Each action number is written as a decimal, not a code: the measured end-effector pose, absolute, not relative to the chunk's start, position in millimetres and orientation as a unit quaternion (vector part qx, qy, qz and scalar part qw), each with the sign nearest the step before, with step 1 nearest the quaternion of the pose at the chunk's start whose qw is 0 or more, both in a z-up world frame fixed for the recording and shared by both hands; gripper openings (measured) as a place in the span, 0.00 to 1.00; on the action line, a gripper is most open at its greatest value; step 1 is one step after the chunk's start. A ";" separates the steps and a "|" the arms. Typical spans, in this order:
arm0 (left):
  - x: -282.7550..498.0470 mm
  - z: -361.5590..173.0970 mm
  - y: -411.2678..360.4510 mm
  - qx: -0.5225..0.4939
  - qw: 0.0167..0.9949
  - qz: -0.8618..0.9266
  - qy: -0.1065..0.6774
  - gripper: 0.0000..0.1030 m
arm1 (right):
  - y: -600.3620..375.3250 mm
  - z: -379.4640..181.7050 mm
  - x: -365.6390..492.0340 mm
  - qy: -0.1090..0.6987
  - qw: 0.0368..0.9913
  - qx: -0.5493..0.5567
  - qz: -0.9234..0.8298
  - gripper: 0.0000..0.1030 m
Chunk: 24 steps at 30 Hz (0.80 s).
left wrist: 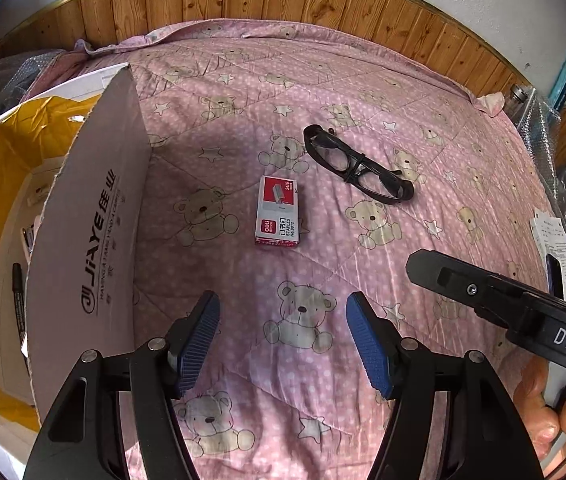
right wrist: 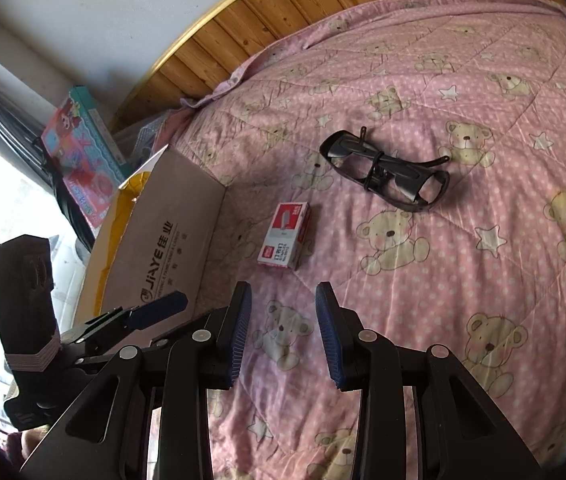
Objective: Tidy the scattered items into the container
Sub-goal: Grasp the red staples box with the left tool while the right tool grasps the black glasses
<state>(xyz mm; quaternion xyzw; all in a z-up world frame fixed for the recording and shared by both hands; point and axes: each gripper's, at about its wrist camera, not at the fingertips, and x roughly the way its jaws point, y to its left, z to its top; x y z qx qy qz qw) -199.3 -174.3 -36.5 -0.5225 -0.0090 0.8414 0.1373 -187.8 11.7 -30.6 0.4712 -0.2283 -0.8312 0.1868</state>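
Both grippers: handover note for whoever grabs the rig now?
Left gripper: open, empty, above the quilt near the box.
Right gripper: open, empty, aimed at the staples box.
Staples box and black glasses lie apart on the quilt.
Cardboard box stands at left with its flap up; a marker is inside.
Left to do: staples box and glasses into the cardboard box.

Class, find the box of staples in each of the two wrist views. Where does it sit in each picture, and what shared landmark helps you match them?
Left wrist view: the box of staples lies near the picture's middle, on the pink quilt.
Right wrist view: the box of staples lies middle, slightly left, above the open right gripper.
Shared landmark: the black glasses lie up and right of it; the cardboard box stands to its left.
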 end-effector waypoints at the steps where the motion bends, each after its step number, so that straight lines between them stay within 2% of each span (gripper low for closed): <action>1: -205.2 -39.3 -173.5 -0.523 0.137 0.841 -0.009 0.65 | 13.7 -30.1 -194.2 -0.223 0.184 0.471 -0.834 0.36; 11: -258.9 -67.9 -162.2 -0.537 0.145 0.831 -0.015 0.67 | 24.5 -31.3 -260.9 -0.163 0.162 0.477 -0.848 0.36; 22: -297.0 -108.9 -154.5 -0.558 0.137 0.818 -0.016 0.69 | 17.5 -60.7 -325.0 -0.052 0.147 0.505 -0.849 0.36; 24: -298.5 -109.4 -152.4 -0.549 0.141 0.824 -0.010 0.75 | 13.6 -71.7 -332.8 -0.030 0.155 0.518 -0.841 0.36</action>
